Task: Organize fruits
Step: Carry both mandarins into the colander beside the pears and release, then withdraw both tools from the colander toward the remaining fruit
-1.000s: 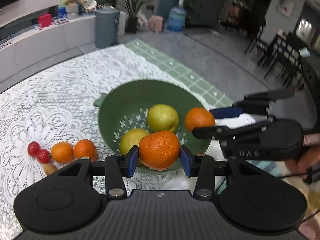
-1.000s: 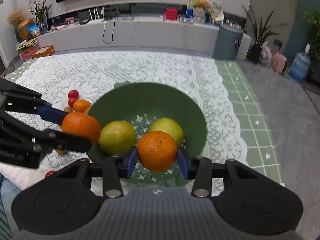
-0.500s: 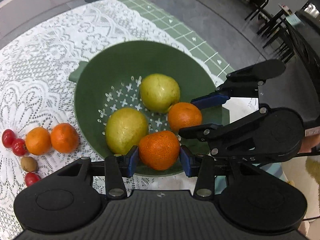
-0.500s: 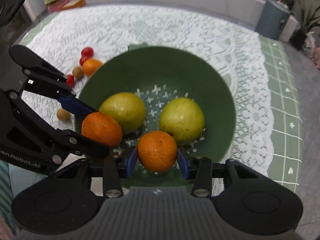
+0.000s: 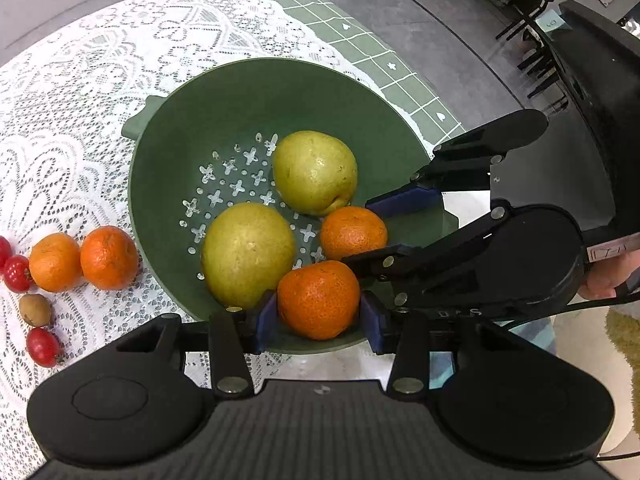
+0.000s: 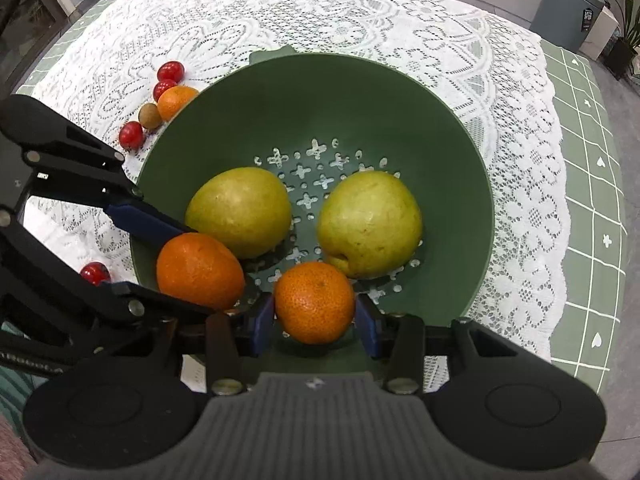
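A green colander (image 5: pixel 224 92) (image 6: pixel 472 152) sits on the lace cloth with two yellow-green pears (image 5: pixel 316 172) (image 5: pixel 246 254) (image 6: pixel 240 210) (image 6: pixel 370 224) in it. My left gripper (image 5: pixel 320 316) (image 6: pixel 160 256) is shut on an orange (image 5: pixel 318 298) (image 6: pixel 198 270), low inside the colander's near rim. My right gripper (image 6: pixel 316 320) (image 5: pixel 370 230) is shut on a second orange (image 6: pixel 314 302) (image 5: pixel 352 232), also down inside the bowl beside the pears. Whether either orange touches the bowl floor is unclear.
Left of the colander on the white lace cloth (image 5: pixel 80 80) lie two oranges (image 5: pixel 108 258) (image 5: pixel 54 262), red cherry tomatoes (image 5: pixel 16 272) (image 5: pixel 42 346) (image 6: pixel 170 70) and a small brown fruit (image 5: pixel 35 309) (image 6: pixel 150 115). A hand (image 5: pixel 604 276) holds the right gripper. Grey floor lies beyond.
Both grippers tipped downwards and sank into the colander with their oranges, most of it in the first half second. The oranges now sit low beside the pears.
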